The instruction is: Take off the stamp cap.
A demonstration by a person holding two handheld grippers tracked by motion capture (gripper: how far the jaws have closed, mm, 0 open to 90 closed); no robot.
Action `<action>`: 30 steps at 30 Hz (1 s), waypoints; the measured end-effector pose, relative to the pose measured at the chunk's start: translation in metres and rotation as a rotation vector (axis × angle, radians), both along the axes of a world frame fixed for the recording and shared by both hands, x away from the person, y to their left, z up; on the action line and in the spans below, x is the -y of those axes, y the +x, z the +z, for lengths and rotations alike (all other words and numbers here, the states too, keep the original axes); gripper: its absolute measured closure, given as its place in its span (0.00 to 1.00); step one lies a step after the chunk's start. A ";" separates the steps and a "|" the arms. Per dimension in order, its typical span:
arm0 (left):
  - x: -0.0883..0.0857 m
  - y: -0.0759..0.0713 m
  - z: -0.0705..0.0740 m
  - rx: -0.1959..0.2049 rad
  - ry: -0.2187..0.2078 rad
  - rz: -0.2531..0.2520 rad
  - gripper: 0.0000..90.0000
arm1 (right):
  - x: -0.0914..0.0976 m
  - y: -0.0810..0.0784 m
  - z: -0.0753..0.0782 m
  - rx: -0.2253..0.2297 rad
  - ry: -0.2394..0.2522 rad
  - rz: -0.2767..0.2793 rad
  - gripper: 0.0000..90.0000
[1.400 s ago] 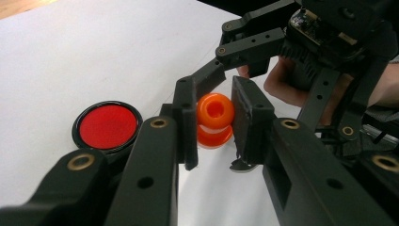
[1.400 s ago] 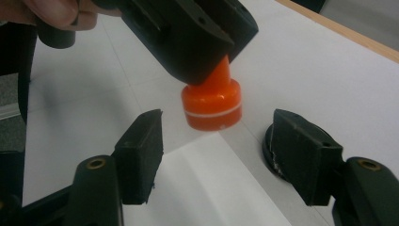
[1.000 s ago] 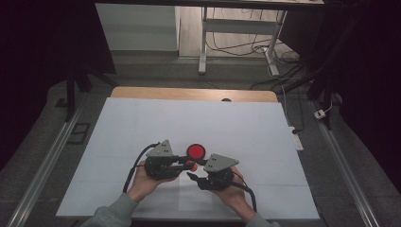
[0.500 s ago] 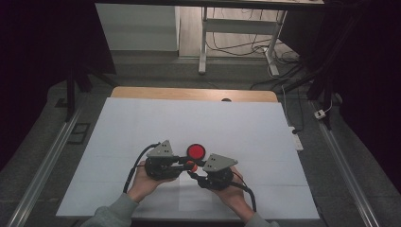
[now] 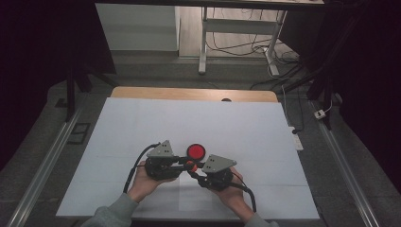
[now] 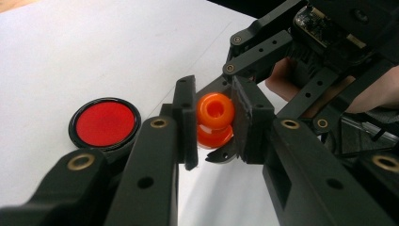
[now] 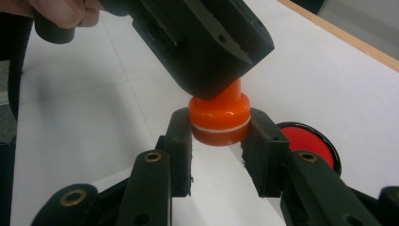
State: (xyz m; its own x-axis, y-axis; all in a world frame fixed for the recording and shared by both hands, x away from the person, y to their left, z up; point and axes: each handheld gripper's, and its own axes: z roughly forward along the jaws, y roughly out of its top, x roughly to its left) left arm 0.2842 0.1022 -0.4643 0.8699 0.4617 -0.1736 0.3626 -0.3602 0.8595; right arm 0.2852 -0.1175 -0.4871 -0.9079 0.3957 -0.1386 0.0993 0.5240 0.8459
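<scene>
A small orange two-part piece (image 6: 215, 109), a narrow knob on a wider base with a pale seam, hangs just above the white sheet. My left gripper (image 6: 214, 117) is shut on its narrow knob end. My right gripper (image 7: 219, 129) has just been closing and its pads now press on the wider base (image 7: 219, 117). In the high view the two grippers meet tip to tip at the orange piece (image 5: 190, 165), the left gripper (image 5: 188, 163) coming from the left and the right gripper (image 5: 192, 169) from the right. A red disc with a black rim (image 5: 196, 152) lies flat just beyond them.
A white sheet (image 5: 189, 118) covers the table, with a wooden edge (image 5: 189, 93) at the far side. The red disc (image 6: 104, 123) lies close beside the jaws. Metal rails run along both sides, and table legs and cables stand on the floor beyond.
Both hands and the red disc keep their places; the high view shows no clear difference.
</scene>
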 end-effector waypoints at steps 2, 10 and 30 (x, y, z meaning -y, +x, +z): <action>0.000 0.000 0.000 -0.002 0.001 0.000 0.80 | 0.000 0.000 0.000 0.004 -0.007 -0.002 0.71; 0.000 0.000 -0.001 -0.001 0.004 -0.001 0.80 | -0.001 -0.002 -0.002 0.018 -0.011 -0.010 0.72; -0.001 0.000 -0.001 -0.005 -0.008 -0.003 0.80 | 0.001 -0.003 -0.003 0.029 -0.001 -0.001 0.72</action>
State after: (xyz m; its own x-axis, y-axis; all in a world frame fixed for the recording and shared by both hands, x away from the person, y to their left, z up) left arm 0.2844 0.1029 -0.4653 0.8702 0.4580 -0.1813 0.3660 -0.3547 0.8604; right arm 0.2825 -0.1188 -0.4899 -0.9032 0.3962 -0.1650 0.0754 0.5249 0.8478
